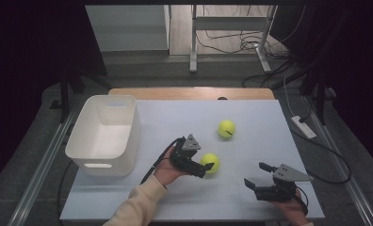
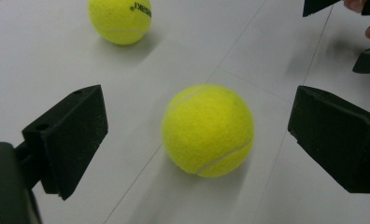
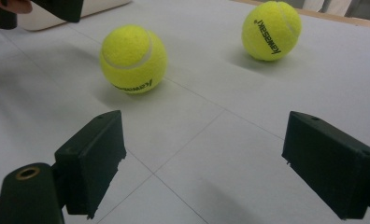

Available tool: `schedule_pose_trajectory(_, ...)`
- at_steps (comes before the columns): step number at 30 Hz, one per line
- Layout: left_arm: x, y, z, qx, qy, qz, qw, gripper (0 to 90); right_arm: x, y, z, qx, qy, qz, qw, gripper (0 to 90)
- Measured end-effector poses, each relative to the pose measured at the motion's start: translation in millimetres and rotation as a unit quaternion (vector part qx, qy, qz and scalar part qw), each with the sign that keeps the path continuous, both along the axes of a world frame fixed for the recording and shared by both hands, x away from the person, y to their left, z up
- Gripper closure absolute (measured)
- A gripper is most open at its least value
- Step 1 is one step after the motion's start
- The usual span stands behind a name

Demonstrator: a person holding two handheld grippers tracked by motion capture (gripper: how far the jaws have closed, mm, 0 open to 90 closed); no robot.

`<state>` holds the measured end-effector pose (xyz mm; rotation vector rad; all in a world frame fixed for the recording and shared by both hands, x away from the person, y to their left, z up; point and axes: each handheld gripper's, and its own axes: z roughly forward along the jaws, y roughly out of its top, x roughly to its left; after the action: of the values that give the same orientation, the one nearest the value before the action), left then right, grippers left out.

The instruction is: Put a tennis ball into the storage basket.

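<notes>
The left gripper [image 1: 204, 168] reaches with its jaws spread wide around the near ball [image 2: 207, 130], low centre of the high view, which rests on the table [image 1: 250, 117] untouched. Closing off-centre could squirt the ball away toward the far ball [image 1: 226, 128] or the table's edge. The right gripper [image 1: 257, 176], at lower right, is also spread and empty. The white bin [image 1: 104, 136] waits at left.
</notes>
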<state>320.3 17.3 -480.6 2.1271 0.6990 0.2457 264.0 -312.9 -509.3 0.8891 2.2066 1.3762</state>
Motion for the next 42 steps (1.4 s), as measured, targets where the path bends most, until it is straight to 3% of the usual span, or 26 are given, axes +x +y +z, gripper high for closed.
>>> schedule_pose_trajectory(12, 3.8, -11.8, -9.1, 0.011, 0.012, -0.010, 0.9998, 5.2, 0.4, -0.5, -0.4, -0.002, -0.001, -0.001, 1.0000, 12.7)
schedule_pose_trajectory(16, 5.6, -15.9, -14.2, 0.027, 0.015, -0.015, 0.9994, 4.8, 0.6, -1.4, -0.7, 0.000, 0.001, -0.002, 1.0000, 12.7)
schedule_pose_trajectory(29, 12.8, -25.0, -23.1, 0.019, 0.025, -0.012, 0.9994, 4.4, 1.1, -1.4, -0.9, -0.002, -0.001, -0.003, 1.0000, 12.7)
schedule_pose_trajectory(42, 19.7, -34.1, -37.1, 0.037, 0.041, -0.021, 0.9983, 6.6, 0.5, -2.0, -0.8, -0.003, 0.000, -0.005, 1.0000, 12.7)
